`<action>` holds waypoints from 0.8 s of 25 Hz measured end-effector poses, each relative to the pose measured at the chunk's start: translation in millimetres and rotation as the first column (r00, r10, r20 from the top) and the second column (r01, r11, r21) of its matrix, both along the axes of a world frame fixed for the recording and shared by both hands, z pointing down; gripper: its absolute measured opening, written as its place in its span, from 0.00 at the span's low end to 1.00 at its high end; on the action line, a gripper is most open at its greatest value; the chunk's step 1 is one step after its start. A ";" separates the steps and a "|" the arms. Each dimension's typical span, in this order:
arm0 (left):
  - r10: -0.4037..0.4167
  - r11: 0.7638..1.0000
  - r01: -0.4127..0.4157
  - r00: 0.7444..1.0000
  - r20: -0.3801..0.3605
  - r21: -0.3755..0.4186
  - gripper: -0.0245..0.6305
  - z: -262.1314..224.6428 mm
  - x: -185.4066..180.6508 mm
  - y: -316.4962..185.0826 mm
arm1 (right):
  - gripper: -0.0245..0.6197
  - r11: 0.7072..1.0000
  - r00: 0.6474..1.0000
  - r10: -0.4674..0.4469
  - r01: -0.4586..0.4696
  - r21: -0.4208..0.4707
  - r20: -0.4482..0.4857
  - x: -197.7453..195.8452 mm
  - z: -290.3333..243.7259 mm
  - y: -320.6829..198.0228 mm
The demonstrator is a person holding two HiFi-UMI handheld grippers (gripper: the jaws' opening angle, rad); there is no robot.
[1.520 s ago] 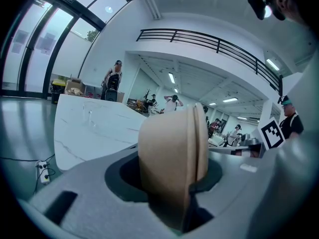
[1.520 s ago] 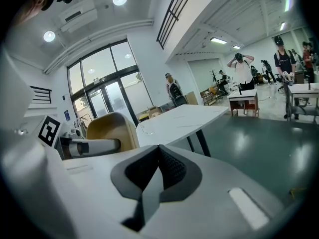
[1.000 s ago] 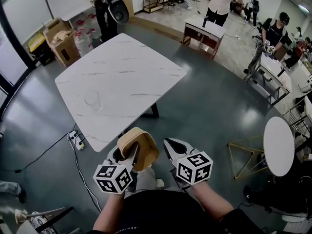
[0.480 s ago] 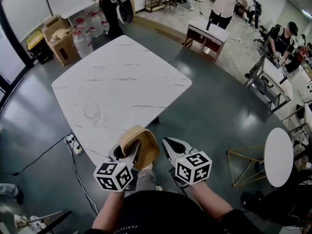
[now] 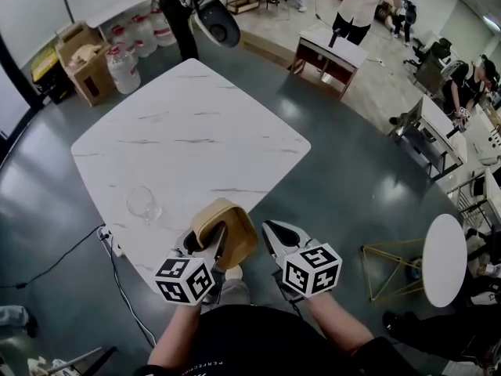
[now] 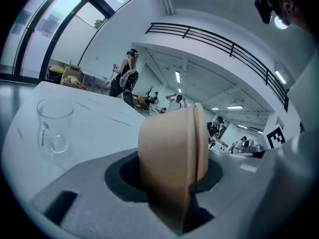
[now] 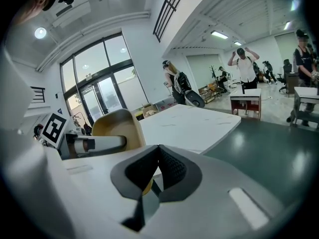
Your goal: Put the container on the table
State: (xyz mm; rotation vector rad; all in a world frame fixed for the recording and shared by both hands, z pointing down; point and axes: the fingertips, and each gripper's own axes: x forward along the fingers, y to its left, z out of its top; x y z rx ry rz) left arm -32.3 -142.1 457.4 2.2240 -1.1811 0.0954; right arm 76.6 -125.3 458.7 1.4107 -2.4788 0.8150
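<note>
The container (image 5: 228,224), a tan bowl, is held on its side in the left gripper (image 5: 208,241); the jaws are closed on its wall, one inside and one outside. It is in the air at the near corner of the white marble table (image 5: 196,124), not set down. At far left a cardboard box (image 5: 84,61) and water bottles (image 5: 123,67) stand on the floor beyond the table. On the table only a clear glass (image 5: 143,204) stands, near the near-left edge and left of the container, apart from it; the rest of the top is free. A person (image 5: 184,14) stands at the far corner. The right gripper (image 5: 275,235) is just beside the container on its right; its jaws are closed together with nothing between them. Further right the dark floor is open; a small desk (image 5: 329,53), a gold wire frame (image 5: 389,269) and a round white table (image 5: 444,258) stand well apart from the marble table.
</note>
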 end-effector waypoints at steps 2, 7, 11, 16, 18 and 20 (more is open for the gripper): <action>0.006 1.000 -0.006 1.000 -0.004 -0.003 0.29 -0.8 0.0 -12.4 | 0.04 1.000 1.000 0.005 -0.005 -0.006 -0.003 -0.7 -0.2 -12.0; 0.005 1.000 -0.006 1.000 -0.020 -0.021 0.29 4.0 -9.1 -44.4 | 0.04 1.000 1.000 0.006 -0.006 -0.013 -0.021 -10.7 0.6 -43.2; 0.024 0.999 -0.025 0.999 -0.040 -0.031 0.29 9.2 -13.9 -61.4 | 0.04 0.999 0.999 0.026 -0.027 -0.022 -0.036 -16.4 4.6 -64.8; 0.036 0.999 -0.037 0.998 -0.055 -0.032 0.29 14.0 -22.7 -81.1 | 0.04 0.999 0.998 0.051 -0.052 -0.017 -0.048 -24.4 3.3 -83.9; 0.032 0.999 -0.034 0.997 -0.067 -0.034 0.29 13.4 -23.4 -85.7 | 0.04 0.999 0.997 0.047 -0.048 -0.026 -0.063 -24.9 3.5 -87.4; 0.028 0.999 -0.031 0.997 -0.075 -0.036 0.29 13.2 -24.1 -91.1 | 0.04 0.998 0.997 0.044 -0.046 -0.031 -0.069 -25.4 3.1 -93.2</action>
